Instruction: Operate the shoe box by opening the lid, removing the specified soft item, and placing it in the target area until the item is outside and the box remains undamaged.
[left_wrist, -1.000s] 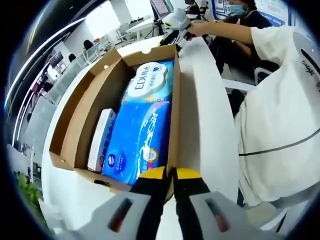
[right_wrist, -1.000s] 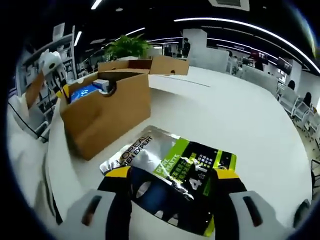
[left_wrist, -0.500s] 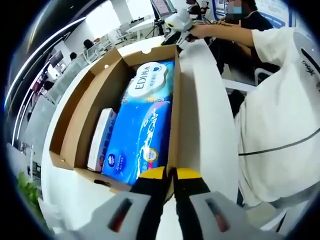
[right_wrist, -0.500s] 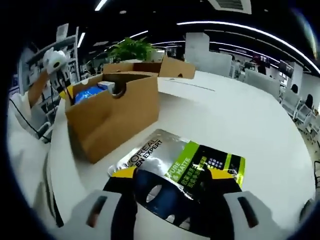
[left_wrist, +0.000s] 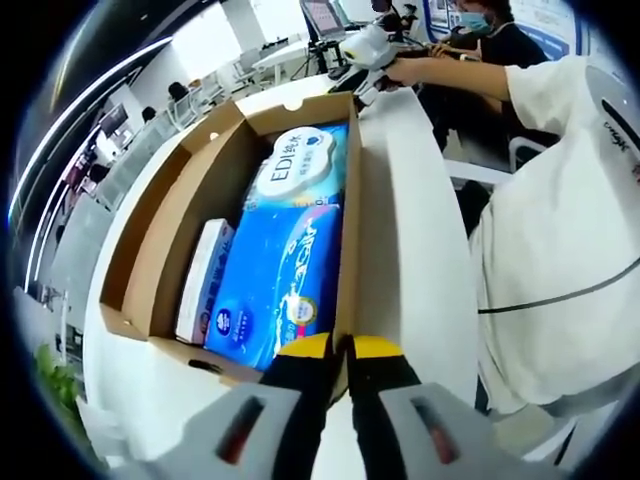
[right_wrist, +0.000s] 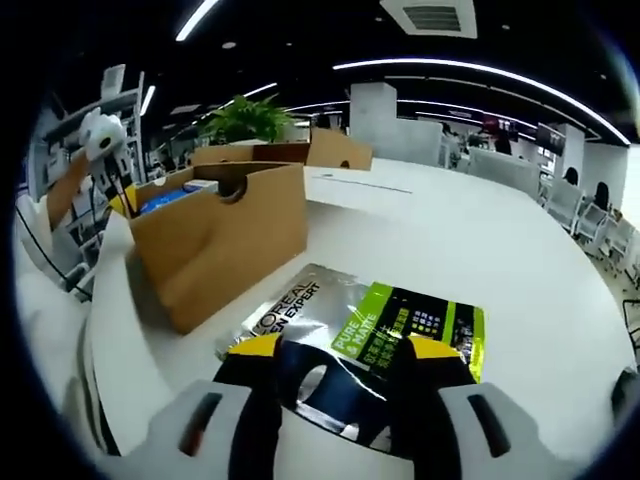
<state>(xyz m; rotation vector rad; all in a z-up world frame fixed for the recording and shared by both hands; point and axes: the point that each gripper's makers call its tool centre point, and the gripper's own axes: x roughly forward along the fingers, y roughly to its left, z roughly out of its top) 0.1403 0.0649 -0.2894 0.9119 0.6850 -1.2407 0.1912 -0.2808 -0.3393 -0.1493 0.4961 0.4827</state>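
Lying flat beside the cardboard box (right_wrist: 225, 245), a glossy foil pouch (right_wrist: 365, 325).

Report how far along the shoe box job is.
Done: the shoe box stands open with no damage visible, and the silver and green pouch lies outside it on the white table. In hand: the right gripper sits at the pouch's near edge, jaws apart. The left gripper pinches the box wall. Left: withdrawing.
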